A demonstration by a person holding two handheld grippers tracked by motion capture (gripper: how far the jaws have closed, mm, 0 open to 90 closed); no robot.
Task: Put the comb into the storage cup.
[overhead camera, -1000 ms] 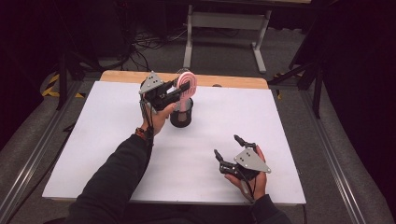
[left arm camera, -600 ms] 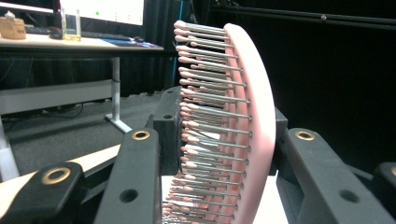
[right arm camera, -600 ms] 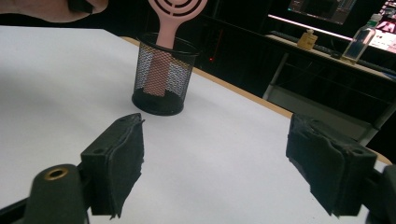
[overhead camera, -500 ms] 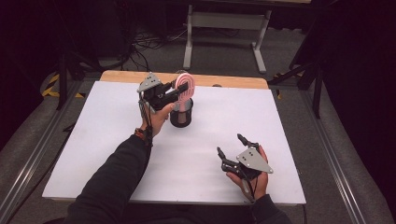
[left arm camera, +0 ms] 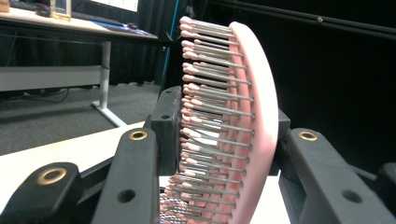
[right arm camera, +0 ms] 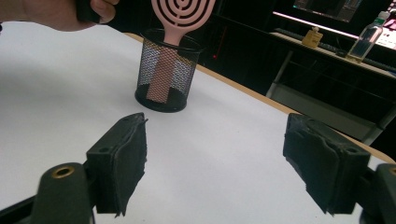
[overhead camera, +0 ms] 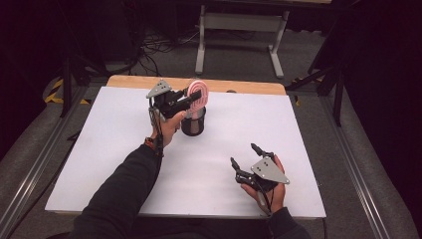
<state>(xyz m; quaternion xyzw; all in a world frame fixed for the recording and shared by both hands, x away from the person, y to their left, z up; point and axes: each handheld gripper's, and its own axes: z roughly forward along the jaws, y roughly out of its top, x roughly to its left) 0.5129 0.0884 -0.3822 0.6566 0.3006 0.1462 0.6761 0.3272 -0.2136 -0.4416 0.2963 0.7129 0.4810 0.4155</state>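
Note:
A pink hairbrush (overhead camera: pixel 199 94) stands upright with its handle inside a black mesh cup (overhead camera: pixel 193 124) at the back middle of the white table (overhead camera: pixel 99 149). My left gripper (overhead camera: pixel 191 99) is shut on the brush's round head, above the cup. In the left gripper view the jaws press the pink hairbrush (left arm camera: pixel 252 116) from both sides, one on the bristles and one on the back. My right gripper (overhead camera: pixel 244 155) rests near the front right of the table, open and holding nothing. The right gripper view looks between its spread pads (right arm camera: pixel 121 158) at the mesh cup (right arm camera: pixel 163 74) and the brush (right arm camera: pixel 182 14).
A wooden strip (overhead camera: pixel 239 85) runs along the table's far edge. Beyond it stands a metal desk frame (overhead camera: pixel 239 30) on grey floor. Bottles (right arm camera: pixel 369 37) sit on a dark desk in the background. Metal rails (overhead camera: pixel 358 169) flank the table.
The right gripper has drifted slightly to the right. The left gripper and the brush have barely moved above the cup.

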